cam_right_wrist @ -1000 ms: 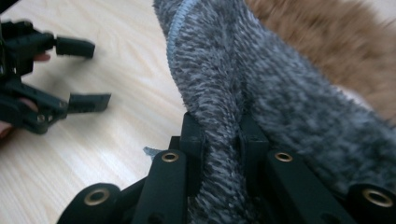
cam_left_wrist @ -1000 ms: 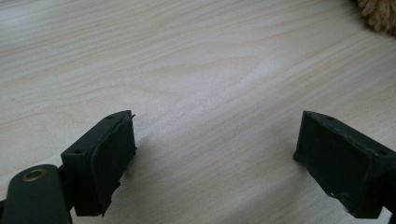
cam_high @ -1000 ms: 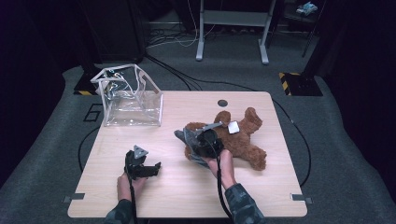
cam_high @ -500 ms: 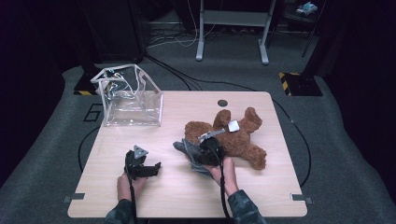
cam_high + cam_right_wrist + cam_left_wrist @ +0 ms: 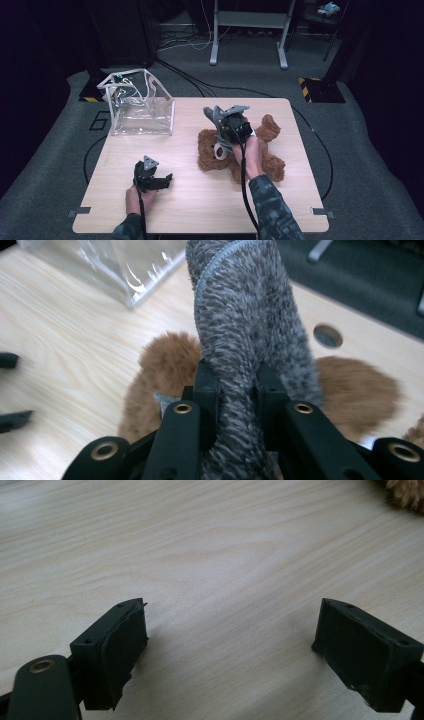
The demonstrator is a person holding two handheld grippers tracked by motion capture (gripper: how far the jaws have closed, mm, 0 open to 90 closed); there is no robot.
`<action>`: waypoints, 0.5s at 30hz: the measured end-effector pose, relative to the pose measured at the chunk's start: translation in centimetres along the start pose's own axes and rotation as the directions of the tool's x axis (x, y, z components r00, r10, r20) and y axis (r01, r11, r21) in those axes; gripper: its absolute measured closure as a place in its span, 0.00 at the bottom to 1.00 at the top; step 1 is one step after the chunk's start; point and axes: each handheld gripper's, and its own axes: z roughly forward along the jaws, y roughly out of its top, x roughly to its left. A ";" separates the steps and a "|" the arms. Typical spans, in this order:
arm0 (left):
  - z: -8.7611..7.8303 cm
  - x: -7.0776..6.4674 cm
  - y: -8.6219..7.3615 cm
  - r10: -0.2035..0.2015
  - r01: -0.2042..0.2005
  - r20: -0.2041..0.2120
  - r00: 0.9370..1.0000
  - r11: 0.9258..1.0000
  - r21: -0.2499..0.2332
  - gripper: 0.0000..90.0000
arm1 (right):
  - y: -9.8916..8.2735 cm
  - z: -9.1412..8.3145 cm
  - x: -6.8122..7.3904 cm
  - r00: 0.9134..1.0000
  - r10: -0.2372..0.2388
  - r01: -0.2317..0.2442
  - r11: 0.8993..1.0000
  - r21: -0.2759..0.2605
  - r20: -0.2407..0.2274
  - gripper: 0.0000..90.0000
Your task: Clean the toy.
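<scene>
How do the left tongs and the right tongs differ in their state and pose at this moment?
The left tongs stand wide open with nothing between the jaws; the right tongs are shut on a grey fuzzy cloth. In the high view, the left tongs rest low at the wooden table, while the right tongs are raised above the brown teddy bear. Both are black and each is held in one hand.

You are working under overhead light that is brightening the table (image 5: 200,200) while the surrounding room is staying dark. The clear plastic bag (image 5: 142,112) is throwing glare; the right gripper view's background is blurring.
</scene>
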 end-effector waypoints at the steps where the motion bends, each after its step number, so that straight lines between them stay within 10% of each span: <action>1: 0.1 0.0 0.0 -0.012 0.012 -0.001 1.000 1.000 -0.006 0.15 | -0.3 0.7 -0.2 1.000 0.006 -0.006 1.000 0.015 -0.012 0.85; 15: 0.2 -0.1 0.1 -0.010 0.010 -0.006 1.000 1.000 -0.008 0.15 | -3.0 1.5 0.9 0.986 0.091 -0.087 0.996 0.036 -0.138 0.85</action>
